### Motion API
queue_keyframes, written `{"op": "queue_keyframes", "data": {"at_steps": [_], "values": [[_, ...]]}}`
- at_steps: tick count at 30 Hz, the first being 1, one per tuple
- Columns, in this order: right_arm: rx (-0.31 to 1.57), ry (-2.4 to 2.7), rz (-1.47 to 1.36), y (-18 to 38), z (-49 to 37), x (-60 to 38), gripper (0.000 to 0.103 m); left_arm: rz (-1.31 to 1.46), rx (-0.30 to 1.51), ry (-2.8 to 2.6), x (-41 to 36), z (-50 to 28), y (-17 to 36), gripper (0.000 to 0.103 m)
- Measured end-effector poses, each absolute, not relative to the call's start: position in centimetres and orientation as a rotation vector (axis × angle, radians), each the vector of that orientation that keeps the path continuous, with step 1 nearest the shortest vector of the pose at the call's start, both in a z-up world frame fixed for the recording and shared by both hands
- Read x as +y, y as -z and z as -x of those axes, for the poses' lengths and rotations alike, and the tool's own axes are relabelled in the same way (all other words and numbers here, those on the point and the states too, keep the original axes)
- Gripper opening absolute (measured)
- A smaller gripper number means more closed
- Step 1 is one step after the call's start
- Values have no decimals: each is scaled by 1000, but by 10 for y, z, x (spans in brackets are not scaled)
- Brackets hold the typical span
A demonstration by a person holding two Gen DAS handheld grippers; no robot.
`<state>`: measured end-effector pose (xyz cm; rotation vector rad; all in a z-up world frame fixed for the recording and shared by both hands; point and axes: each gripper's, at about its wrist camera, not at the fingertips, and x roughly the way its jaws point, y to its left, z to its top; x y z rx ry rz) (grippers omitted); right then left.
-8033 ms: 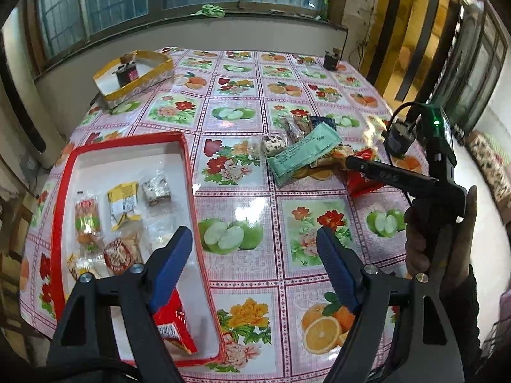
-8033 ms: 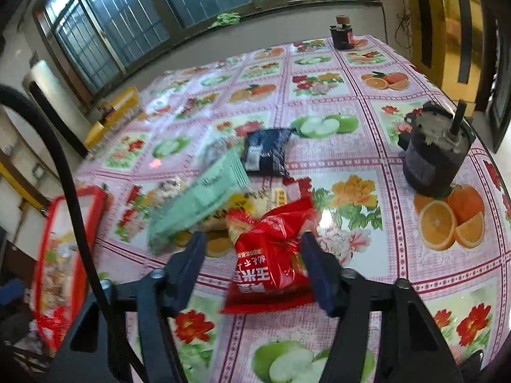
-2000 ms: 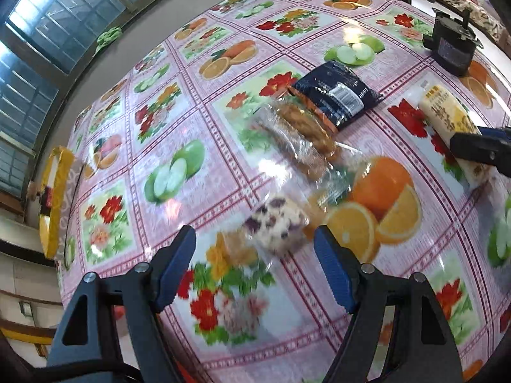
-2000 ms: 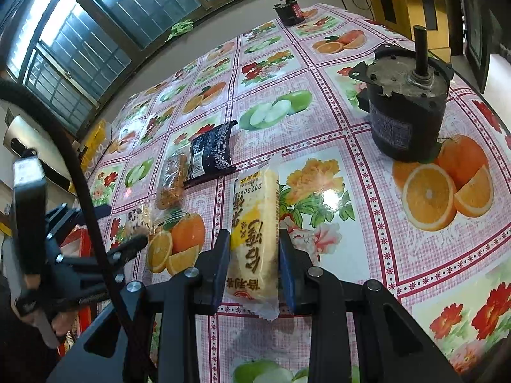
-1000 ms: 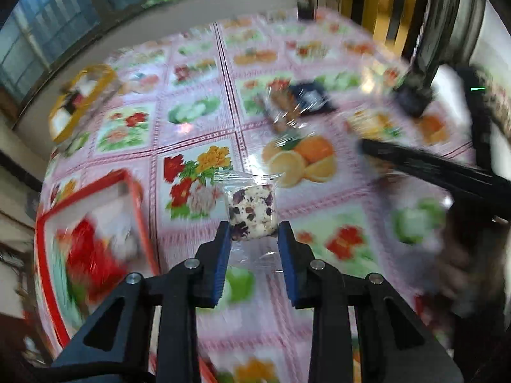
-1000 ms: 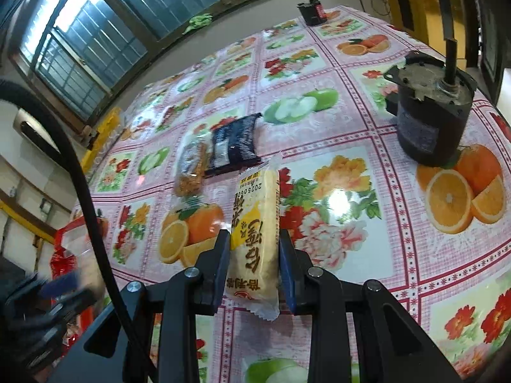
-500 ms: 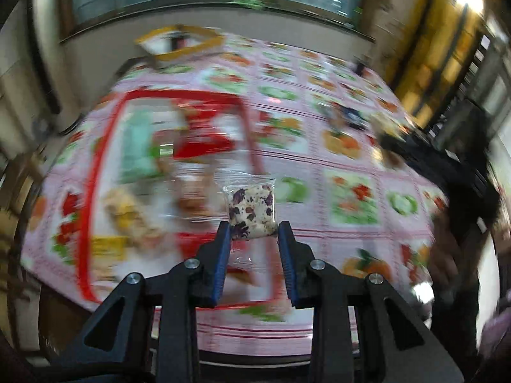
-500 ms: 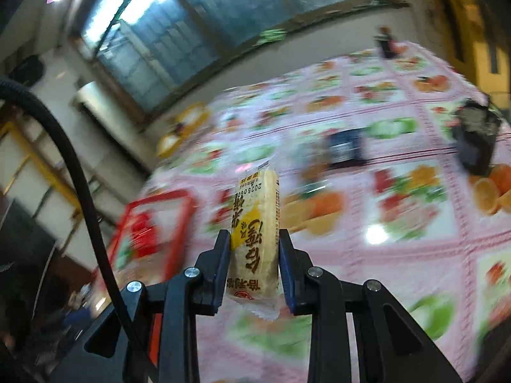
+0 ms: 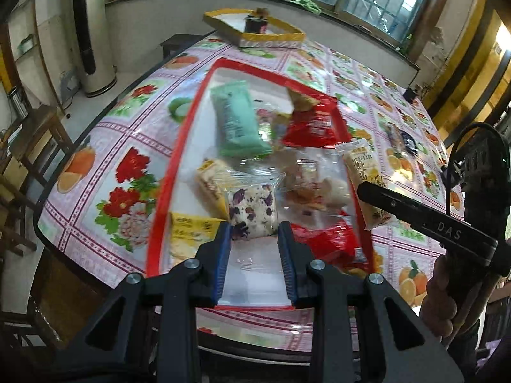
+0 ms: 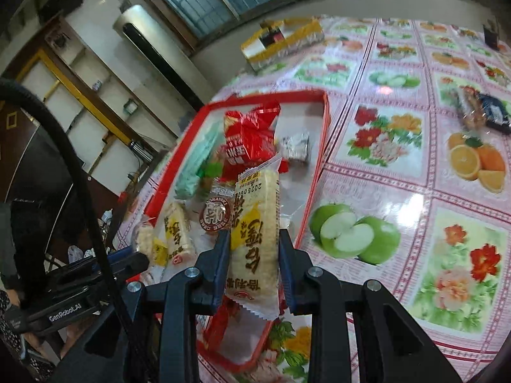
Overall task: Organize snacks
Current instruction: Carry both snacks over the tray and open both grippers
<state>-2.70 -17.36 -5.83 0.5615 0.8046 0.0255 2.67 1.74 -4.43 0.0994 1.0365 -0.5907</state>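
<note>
Snacks over red tray (image 9: 166,172): left gripper (image 9: 254,239) clamping nougat (image 9: 252,209), right gripper (image 10: 254,245) clamping yellow bar (image 10: 255,223); best released low, inside near edge.

The left wrist view looks down from the near table edge, close above the red tray (image 9: 159,191), facing toward the windows. The right wrist view looks from the tray's other side, near its corner (image 10: 322,118), facing the room's shelved wall, probably at a slightly lower angle. Both share the tray, the yellow box (image 9: 274,36) and the flowered tablecloth (image 10: 415,191).
</note>
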Motion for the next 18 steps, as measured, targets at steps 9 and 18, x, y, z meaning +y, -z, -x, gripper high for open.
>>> {"op": "queue_keyframes", "data": {"at_steps": [9,18], "values": [[835,6,-547,69,12,-171,28,-97,1073,575,17,-40,56,31],[837,26,-523,70,4,-168,32,-151,1054,572,6,-38,57,34]]}}
